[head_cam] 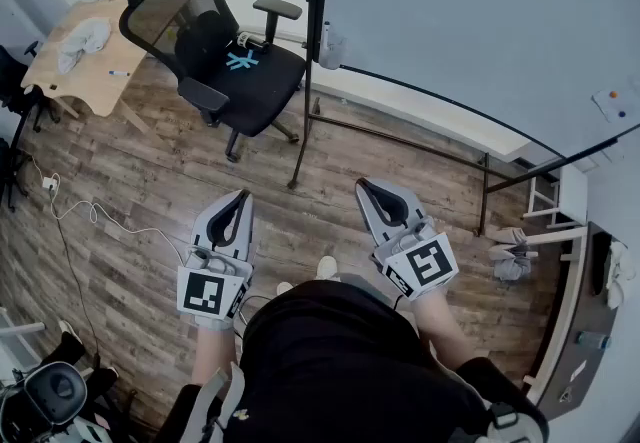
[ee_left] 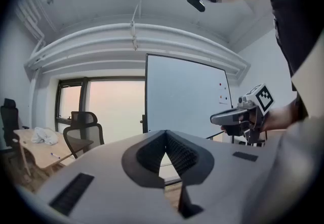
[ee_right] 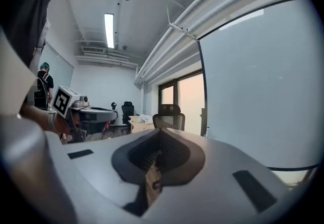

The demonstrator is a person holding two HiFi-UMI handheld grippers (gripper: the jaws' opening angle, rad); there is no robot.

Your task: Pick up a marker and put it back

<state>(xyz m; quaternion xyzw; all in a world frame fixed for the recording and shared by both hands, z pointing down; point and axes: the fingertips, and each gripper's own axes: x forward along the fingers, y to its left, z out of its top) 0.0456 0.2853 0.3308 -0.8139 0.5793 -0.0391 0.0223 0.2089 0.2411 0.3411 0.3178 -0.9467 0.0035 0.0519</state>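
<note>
Nearest, the left gripper [head_cam: 243, 197] and right gripper [head_cam: 366, 187] are held level, jaws pressed together on nothing. What looks like a marker [head_cam: 118, 73] is seen on the desk [head_cam: 95, 81], well ahead and left of the left gripper, beyond the chair [head_cam: 225, 61]. Unless jaws are opened first, it could be nudged and rolled off.
</note>
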